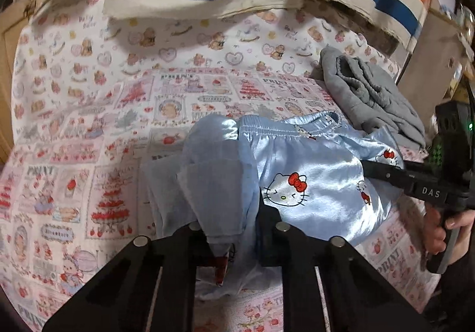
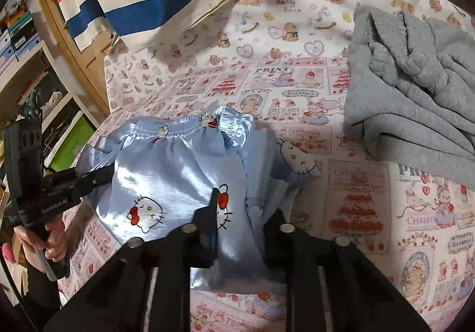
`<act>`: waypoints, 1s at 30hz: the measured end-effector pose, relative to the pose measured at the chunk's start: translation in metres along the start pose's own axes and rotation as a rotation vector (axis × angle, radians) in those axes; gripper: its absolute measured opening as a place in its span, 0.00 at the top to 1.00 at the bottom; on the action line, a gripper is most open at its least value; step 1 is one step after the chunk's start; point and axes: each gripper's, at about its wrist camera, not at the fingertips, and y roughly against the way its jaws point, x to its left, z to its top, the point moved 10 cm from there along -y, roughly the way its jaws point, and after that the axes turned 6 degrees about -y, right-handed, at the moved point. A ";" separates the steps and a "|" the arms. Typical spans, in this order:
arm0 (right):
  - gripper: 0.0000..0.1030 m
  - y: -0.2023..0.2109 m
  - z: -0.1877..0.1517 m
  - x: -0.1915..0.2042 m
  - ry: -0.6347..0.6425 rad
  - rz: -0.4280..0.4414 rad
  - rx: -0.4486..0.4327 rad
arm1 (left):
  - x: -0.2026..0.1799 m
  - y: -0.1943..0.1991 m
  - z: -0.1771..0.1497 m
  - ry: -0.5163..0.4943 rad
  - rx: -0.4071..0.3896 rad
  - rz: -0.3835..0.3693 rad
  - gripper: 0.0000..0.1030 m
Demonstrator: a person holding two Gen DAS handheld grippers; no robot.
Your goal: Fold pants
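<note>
- Bed [image 2: 356, 198]: blue pants [image 2: 178, 168] bunched at its middle, grey pile [image 2: 415, 79] near.
- Left gripper [image 1: 230, 231] and right gripper [image 2: 240, 231] each clamp pant fabric.
- Risk: slick satin slipping free, fold skewing.

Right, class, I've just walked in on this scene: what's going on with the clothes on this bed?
A person is folding light blue satin pants with a cat print on a patterned bedspread, using a handheld gripper in each hand. The left gripper and the right gripper are each closed on the pants' near fabric. The elastic waistband lies on the far side. The pants look bunched, not yet neatly folded. A crumpled grey garment sits apart, untouched.
</note>
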 end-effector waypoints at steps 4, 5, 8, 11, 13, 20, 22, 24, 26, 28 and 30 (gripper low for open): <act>0.90 0.011 0.003 0.005 0.034 -0.015 -0.047 | -0.004 0.009 0.009 -0.041 -0.040 0.032 0.88; 0.90 0.016 0.005 0.008 0.046 -0.018 -0.065 | -0.005 0.012 0.012 -0.050 -0.049 0.037 0.89; 0.90 0.027 0.010 0.015 0.066 -0.006 -0.099 | -0.010 0.021 0.021 -0.076 -0.075 0.049 0.89; 0.90 0.043 0.020 0.022 0.094 -0.016 -0.154 | -0.016 0.033 0.034 -0.088 -0.111 0.051 0.89; 0.90 0.058 0.028 0.026 0.119 -0.030 -0.198 | -0.023 0.041 0.045 -0.106 -0.141 0.052 0.89; 0.90 0.117 0.075 0.014 0.120 -0.081 -0.352 | -0.066 0.062 0.102 -0.159 -0.268 0.026 0.89; 0.90 0.139 0.092 -0.001 0.104 -0.109 -0.407 | -0.083 0.063 0.124 -0.172 -0.312 0.008 0.89; 0.90 0.160 0.108 -0.015 0.088 -0.142 -0.453 | -0.101 0.058 0.148 -0.173 -0.341 -0.027 0.89; 0.90 0.178 0.122 -0.032 0.068 -0.175 -0.492 | -0.120 0.050 0.170 -0.171 -0.360 -0.069 0.89; 0.90 0.200 0.139 -0.057 0.035 -0.220 -0.537 | -0.143 0.041 0.194 -0.184 -0.386 -0.100 0.89; 0.90 0.216 0.153 -0.081 -0.001 -0.252 -0.569 | -0.166 0.029 0.213 -0.190 -0.401 -0.155 0.89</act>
